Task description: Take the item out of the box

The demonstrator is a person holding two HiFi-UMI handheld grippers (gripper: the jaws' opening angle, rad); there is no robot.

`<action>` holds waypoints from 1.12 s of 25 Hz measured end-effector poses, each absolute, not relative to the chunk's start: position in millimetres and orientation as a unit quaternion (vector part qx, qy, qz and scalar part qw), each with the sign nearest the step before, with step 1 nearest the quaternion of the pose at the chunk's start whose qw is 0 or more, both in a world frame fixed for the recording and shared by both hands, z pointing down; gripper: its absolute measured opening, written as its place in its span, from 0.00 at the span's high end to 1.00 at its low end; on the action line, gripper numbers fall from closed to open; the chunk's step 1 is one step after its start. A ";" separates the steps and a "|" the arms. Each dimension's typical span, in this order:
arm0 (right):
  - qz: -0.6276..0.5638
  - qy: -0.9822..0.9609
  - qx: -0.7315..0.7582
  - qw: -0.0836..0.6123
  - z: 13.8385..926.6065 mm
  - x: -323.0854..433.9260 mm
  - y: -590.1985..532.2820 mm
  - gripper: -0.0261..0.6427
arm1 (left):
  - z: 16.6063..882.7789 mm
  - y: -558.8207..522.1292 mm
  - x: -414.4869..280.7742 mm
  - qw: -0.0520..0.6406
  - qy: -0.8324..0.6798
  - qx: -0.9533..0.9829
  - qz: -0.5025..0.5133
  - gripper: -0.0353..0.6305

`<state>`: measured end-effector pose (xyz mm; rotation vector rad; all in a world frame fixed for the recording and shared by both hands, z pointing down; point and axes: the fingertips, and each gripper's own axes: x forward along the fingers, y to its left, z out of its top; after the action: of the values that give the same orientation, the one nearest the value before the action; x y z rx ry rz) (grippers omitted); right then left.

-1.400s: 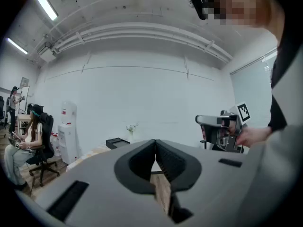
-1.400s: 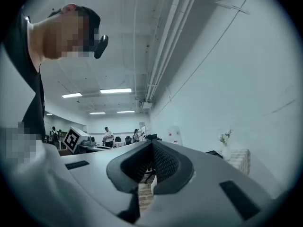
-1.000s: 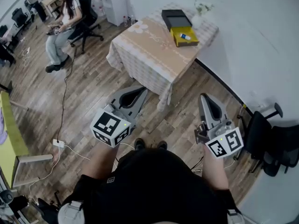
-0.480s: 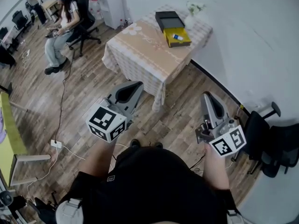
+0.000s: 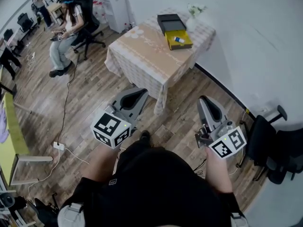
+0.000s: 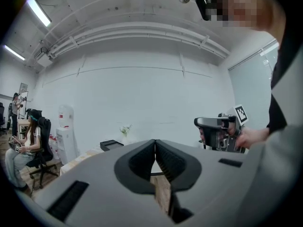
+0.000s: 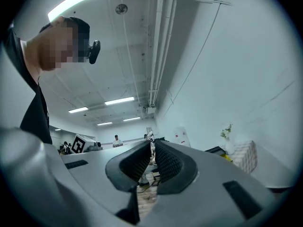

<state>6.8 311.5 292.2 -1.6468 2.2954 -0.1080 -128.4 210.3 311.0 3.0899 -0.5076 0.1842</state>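
**Nearing the counter with both grippers closed: hazards ahead**

Left gripper [image 5: 143, 92]: jaws pressed together, nothing held. Right gripper [image 5: 204, 100]: jaws all but touching, likewise empty. Open yellow cardboard box [image 5: 185, 44] sits well ahead of both, on the far side of the cloth-covered counter [image 5: 147, 53], with the small white-and-blue item [image 5: 178, 39] lying inside.

Likely trouble:
- Jaws arriving closed would shove the item or skid the light box.
- The long reach could clip the black open tray [image 5: 171, 22] or the white flower vase [image 5: 191, 21] just beyond.
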 end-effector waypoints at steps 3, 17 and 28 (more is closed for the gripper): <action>-0.048 0.800 -0.577 0.155 298.8 12.4 302.9 0.90 | 317.8 204.2 -124.5 0.009 -0.162 0.985 0.058 0.93; -0.088 0.796 -0.585 0.127 319.6 43.4 194.8 0.90 | 342.9 94.3 -82.8 0.049 -0.142 0.987 0.053 0.93; -0.095 0.794 -0.589 0.118 317.4 59.2 83.7 0.90 | 340.5 -13.7 -56.2 0.054 -0.125 0.989 0.050 0.93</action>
<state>59.2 83.7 317.4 -1.7224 2.3232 -0.2789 -56.2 -13.7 340.5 3.0057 -0.3795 0.1508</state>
